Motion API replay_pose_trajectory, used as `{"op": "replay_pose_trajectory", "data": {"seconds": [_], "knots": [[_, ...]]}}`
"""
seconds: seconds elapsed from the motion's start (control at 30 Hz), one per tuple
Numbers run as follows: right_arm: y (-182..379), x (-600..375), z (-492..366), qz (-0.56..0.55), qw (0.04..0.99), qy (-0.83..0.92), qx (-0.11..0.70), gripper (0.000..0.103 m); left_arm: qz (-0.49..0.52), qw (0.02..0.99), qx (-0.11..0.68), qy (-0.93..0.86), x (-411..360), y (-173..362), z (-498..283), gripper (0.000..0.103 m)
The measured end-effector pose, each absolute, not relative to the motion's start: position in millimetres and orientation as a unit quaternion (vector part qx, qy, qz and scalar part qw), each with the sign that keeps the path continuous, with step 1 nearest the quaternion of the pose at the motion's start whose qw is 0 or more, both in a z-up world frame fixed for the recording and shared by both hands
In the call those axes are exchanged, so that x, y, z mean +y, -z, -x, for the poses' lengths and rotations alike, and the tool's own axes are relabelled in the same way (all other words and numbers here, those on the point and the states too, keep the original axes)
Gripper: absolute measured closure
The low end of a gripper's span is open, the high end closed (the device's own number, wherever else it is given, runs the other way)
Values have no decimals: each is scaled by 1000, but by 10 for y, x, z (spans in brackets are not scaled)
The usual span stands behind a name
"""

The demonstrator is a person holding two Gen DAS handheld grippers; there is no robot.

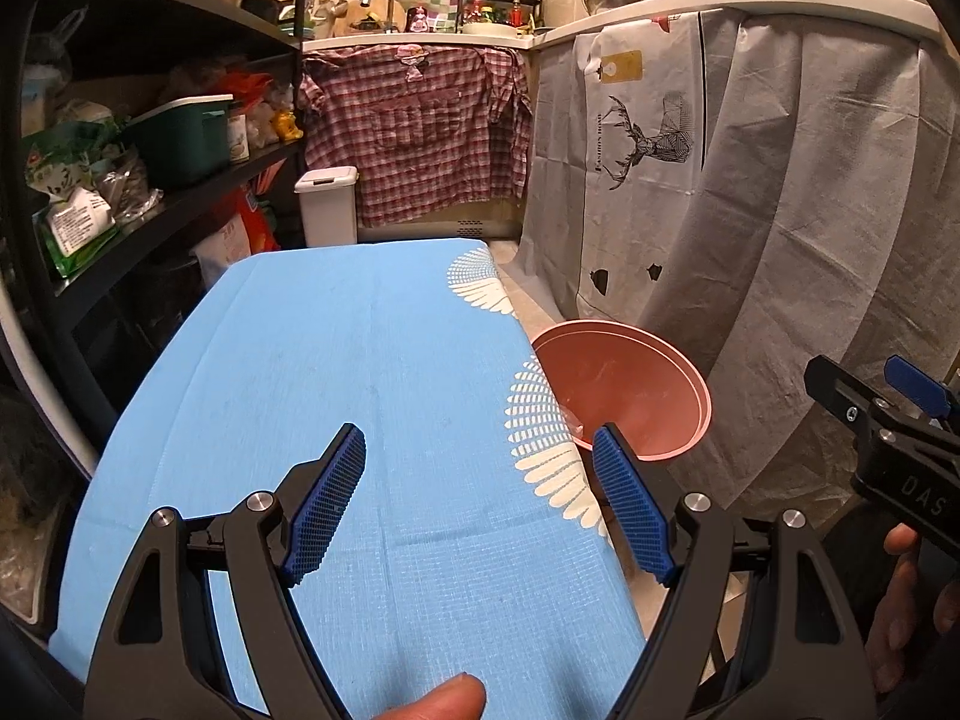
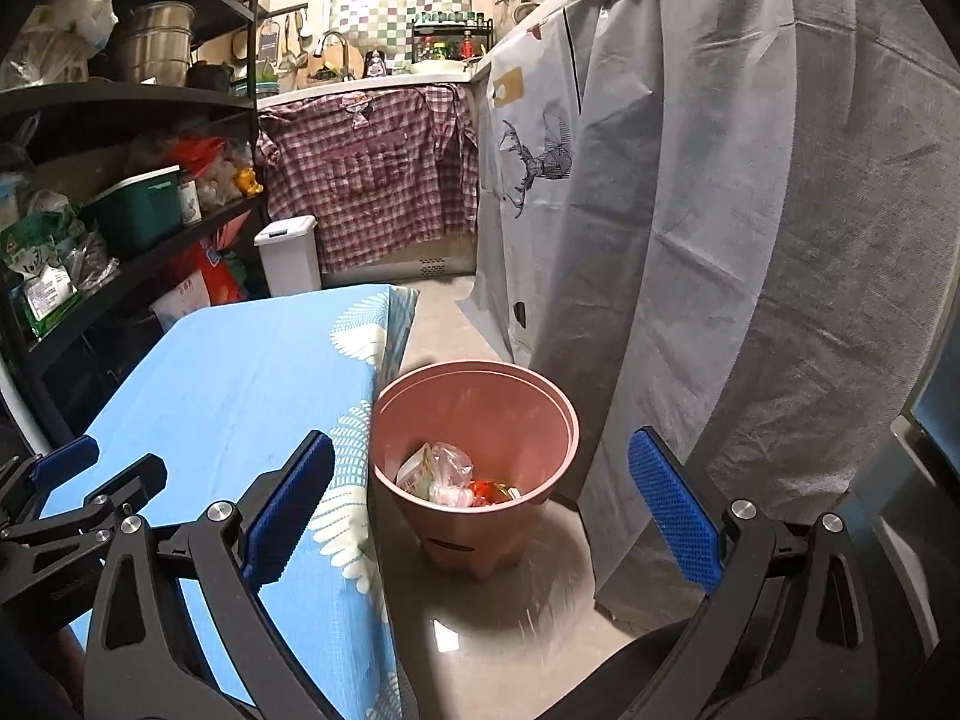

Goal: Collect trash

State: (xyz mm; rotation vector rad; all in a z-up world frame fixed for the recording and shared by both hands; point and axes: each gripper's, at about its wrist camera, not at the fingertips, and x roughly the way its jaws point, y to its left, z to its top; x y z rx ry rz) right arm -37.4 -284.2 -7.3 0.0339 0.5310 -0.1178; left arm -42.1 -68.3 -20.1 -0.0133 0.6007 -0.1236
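Over the blue table (image 1: 336, 396), left wrist view: the left gripper (image 1: 480, 507) hangs with its jaws spread wide, blue ribbed pads (image 1: 327, 504) facing each other, nothing between them and nothing touched. A fingertip (image 1: 444, 699) of the holding hand shows at the bottom edge. The table's cloth is bare blue with white feather prints along its right edge. A pink bin (image 1: 636, 390) stands on the floor just beside that right edge; from this angle only its inner wall shows, the contents hidden. The right gripper (image 1: 888, 414) enters at far right, seen side-on, held by a hand (image 1: 906, 588); its opening cannot be judged from this view.

Right wrist view: the right gripper (image 2: 480, 507) is likewise wide apart and empty, poised above and in front of the pink bin (image 2: 480, 420). The bin stands upright on the floor (image 2: 498, 618), touching or nearly touching the hanging table cloth (image 2: 240, 396) on its left, with a grey cover sheet (image 2: 720, 240) draped close on its right. Trash (image 2: 456, 474) lies in the bottom of the bin: a crumpled clear plastic bag, a pale printed wrapper, something red-orange. The left gripper (image 2: 54, 498) shows at the left edge over the table.
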Motion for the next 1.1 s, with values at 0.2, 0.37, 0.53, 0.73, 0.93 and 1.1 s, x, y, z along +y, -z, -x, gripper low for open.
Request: {"op": "replay_pose_trajectory", "data": {"seconds": [0.2,0.37,0.53,0.73,0.93,1.1], "knots": [[74,-2860,344,-22,962,56,266,6,10,952,298,63,-675,215,401,27],[78,-2864,341,-21,962,55,266,6,7,953,296,65,-680,226,411,27],[78,-2857,343,-21,962,55,266,6,4,953,295,66,-695,227,405,27],[79,-2858,341,-22,962,55,266,6,3,953,294,69,-704,226,408,27],[79,-2851,345,-22,962,56,266,6,3,953,294,69,-716,228,419,27],[77,-2843,348,-22,962,55,265,6,0,953,293,74,-731,233,435,27]]}}
